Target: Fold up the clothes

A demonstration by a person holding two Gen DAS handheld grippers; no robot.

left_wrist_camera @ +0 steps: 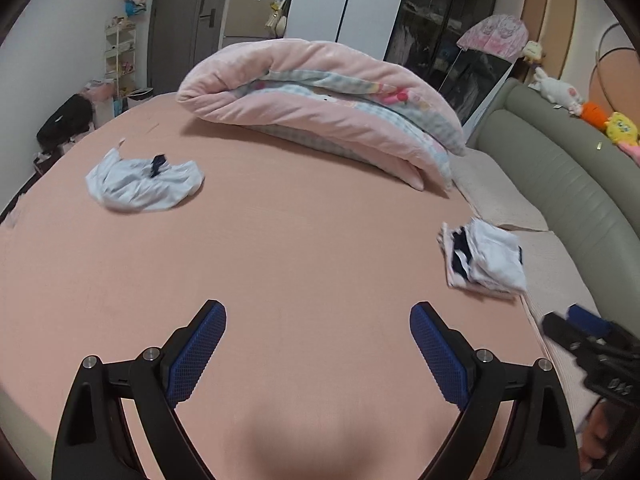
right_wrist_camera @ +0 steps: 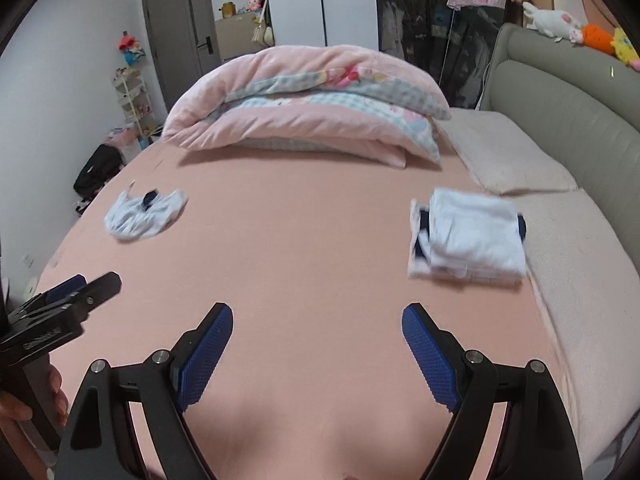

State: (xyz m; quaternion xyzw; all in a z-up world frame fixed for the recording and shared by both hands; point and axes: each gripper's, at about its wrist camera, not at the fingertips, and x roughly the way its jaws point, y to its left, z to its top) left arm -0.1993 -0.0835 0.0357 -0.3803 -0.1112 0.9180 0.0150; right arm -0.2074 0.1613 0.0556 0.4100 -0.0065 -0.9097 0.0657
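Observation:
A crumpled white garment with a dark navy trim (left_wrist_camera: 142, 182) lies unfolded on the pink bed sheet at the far left; it also shows in the right wrist view (right_wrist_camera: 144, 214). A neat stack of folded white and navy clothes (left_wrist_camera: 486, 262) sits near the bed's right side, also in the right wrist view (right_wrist_camera: 468, 236). My left gripper (left_wrist_camera: 318, 316) is open and empty above the bare sheet. My right gripper (right_wrist_camera: 318, 314) is open and empty too. Each gripper shows at the edge of the other's view: the right gripper (left_wrist_camera: 580, 334), the left gripper (right_wrist_camera: 84, 288).
A folded pink quilt (left_wrist_camera: 320, 108) lies across the far part of the bed. A grey-green padded headboard (left_wrist_camera: 560, 168) with plush toys runs along the right. Pale pillows (left_wrist_camera: 504, 196) lie beside it. A black bag (left_wrist_camera: 66, 120) sits on the floor at the left.

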